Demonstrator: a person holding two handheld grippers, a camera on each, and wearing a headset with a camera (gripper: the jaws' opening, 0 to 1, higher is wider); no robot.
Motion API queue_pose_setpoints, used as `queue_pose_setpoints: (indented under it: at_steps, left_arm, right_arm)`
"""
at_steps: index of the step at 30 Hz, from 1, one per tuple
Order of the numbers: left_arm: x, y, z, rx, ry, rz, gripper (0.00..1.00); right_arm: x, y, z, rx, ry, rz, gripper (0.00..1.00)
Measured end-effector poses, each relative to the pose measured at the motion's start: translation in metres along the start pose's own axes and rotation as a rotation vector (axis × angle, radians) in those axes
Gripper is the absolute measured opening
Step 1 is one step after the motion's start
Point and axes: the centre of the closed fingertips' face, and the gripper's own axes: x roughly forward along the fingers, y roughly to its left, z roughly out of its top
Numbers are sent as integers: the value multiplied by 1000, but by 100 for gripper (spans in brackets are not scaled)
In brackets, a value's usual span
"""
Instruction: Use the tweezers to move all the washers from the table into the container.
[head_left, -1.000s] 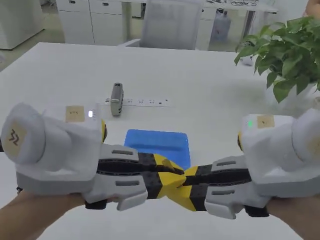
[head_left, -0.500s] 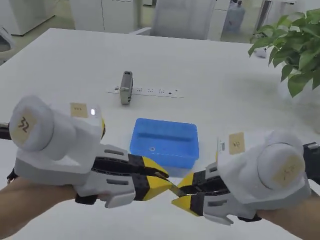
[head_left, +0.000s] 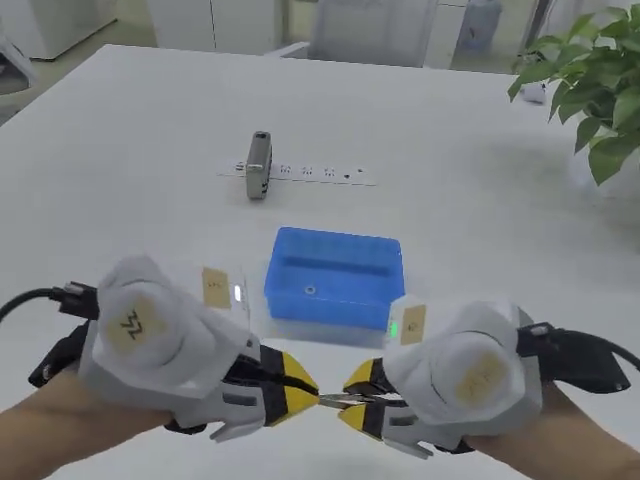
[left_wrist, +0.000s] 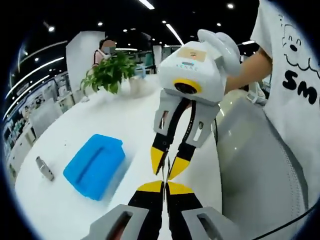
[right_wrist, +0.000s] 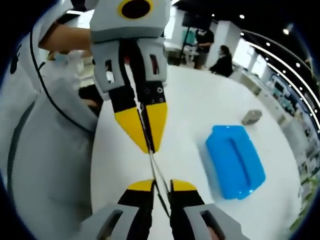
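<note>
Blue container (head_left: 333, 304) holds one washer (head_left: 310, 290) in the head view; left tool (left_wrist: 165, 186) and right tool (right_wrist: 161, 186) pinch tweezers (right_wrist: 150, 150).

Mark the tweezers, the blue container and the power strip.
tweezers (right_wrist: 153, 165): right gripper view, on the bare shaft between the two claws.
container (head_left: 320, 312): head view, on its near wall.
power strip (head_left: 320, 172): head view, on the middle of its top face.

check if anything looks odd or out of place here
One oddity: the tweezers hang in mid-air, pinched at one end by the left claw and at the other by the right claw. The blue container sits upright and intact.
</note>
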Motion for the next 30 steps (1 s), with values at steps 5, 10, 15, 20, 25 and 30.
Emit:
queue_pose_setpoints:
  at_steps: [5, 10, 15, 20, 25, 30]
  left_arm:
    - [23, 4, -22, 135, 97, -20, 0]
    - [38, 12, -40, 163, 162, -28, 0]
    - [44, 12, -51, 184, 197, -38, 0]
    - [50, 14, -66, 177, 232, -26, 0]
    - [49, 16, -64, 137, 229, -3, 1]
    - [39, 21, -58, -2, 199, 58, 18]
  right_arm:
    - [14, -4, -18, 87, 9, -29, 8]
    - [25, -6, -33, 107, 32, -55, 7]
    - [30, -5, -39, 146, 41, -59, 9]
    - [31, 3, -44, 156, 58, -54, 16]
    - [17, 8, -46, 306, 2, -73, 29]
    - [-21, 9, -39, 438, -91, -137, 41]
